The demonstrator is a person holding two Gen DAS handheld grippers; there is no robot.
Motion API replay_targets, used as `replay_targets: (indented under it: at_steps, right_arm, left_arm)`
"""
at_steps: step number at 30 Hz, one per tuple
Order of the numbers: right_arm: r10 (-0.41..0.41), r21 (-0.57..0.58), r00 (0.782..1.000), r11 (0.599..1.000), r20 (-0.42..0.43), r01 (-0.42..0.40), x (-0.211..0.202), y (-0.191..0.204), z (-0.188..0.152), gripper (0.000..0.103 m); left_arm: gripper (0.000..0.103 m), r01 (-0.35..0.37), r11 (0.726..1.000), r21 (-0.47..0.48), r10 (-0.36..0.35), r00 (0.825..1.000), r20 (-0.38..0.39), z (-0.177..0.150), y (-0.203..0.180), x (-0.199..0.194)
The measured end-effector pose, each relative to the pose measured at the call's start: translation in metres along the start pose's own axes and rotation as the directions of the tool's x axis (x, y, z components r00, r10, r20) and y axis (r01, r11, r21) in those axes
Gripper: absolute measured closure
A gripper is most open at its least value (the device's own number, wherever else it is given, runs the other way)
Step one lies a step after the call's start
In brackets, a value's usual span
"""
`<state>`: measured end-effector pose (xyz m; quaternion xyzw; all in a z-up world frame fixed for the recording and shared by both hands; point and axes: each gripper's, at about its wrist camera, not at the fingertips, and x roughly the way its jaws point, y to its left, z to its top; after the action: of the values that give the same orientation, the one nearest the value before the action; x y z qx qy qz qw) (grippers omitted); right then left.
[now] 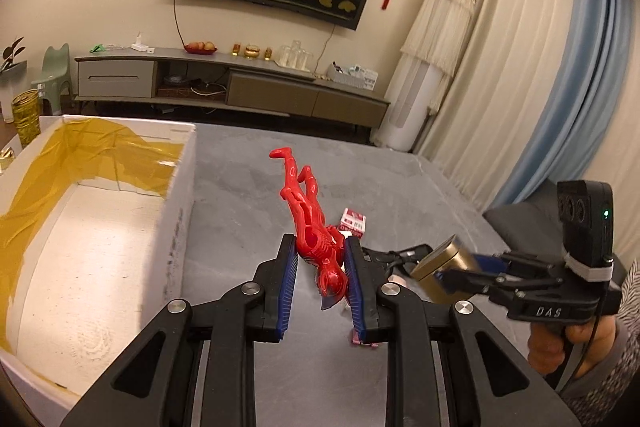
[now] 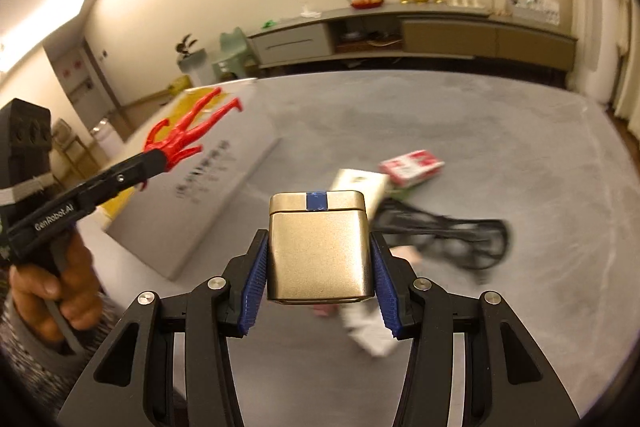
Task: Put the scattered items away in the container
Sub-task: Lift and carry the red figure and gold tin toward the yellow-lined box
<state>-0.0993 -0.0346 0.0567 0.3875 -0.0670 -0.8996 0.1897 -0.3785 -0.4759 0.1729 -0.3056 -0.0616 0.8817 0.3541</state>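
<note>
I have both grippers loaded. My left gripper (image 1: 320,267) is closed on the red action figure (image 1: 310,215) at its chest, with the legs pointing away from me, and it hangs above the grey table (image 1: 400,187), just beside the open white box (image 1: 100,227). My right gripper (image 2: 318,255) clamps the gold tin (image 2: 318,247) between its blue pads (image 2: 254,291), lifted over the table and well apart from the box.

On the table there remain a red-and-white pack (image 2: 412,167), a white carton (image 2: 360,187), a black mesh object (image 2: 444,235) and something pink, partly hidden.

What worries me:
- The figure is held only at a narrow, uneven part. I think it may twist or slip before it is over the box, and then it falls on the table or strikes the box wall.
- The tin has smooth metal sides, so a quick swing could let it slide out from the pads. The right wrist view is blurred, so I judge this gripper is moving fast.
- Both grippers go toward one box, so they may collide if I bring them together.
</note>
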Motion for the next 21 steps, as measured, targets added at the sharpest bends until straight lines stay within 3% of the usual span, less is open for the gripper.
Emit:
replay_targets:
  at_steps: [9, 21]
  right_arm:
    - [0.101, -0.023, 0.995, 0.995, -0.007, -0.101, 0.011, 0.076, 0.032, 0.052]
    - [0.142, -0.056, 0.989, 0.988, -0.039, -0.144, 0.027, 0.147, 0.048, 0.052]
  left_arm:
    - [0.078, 0.008, 0.996, -0.089, -0.001, 0.997, 0.072, 0.010, 0.035, -0.045]
    - [0.078, -0.045, 0.984, -0.173, 0.064, 0.992, 0.107, 0.008, 0.084, -0.074]
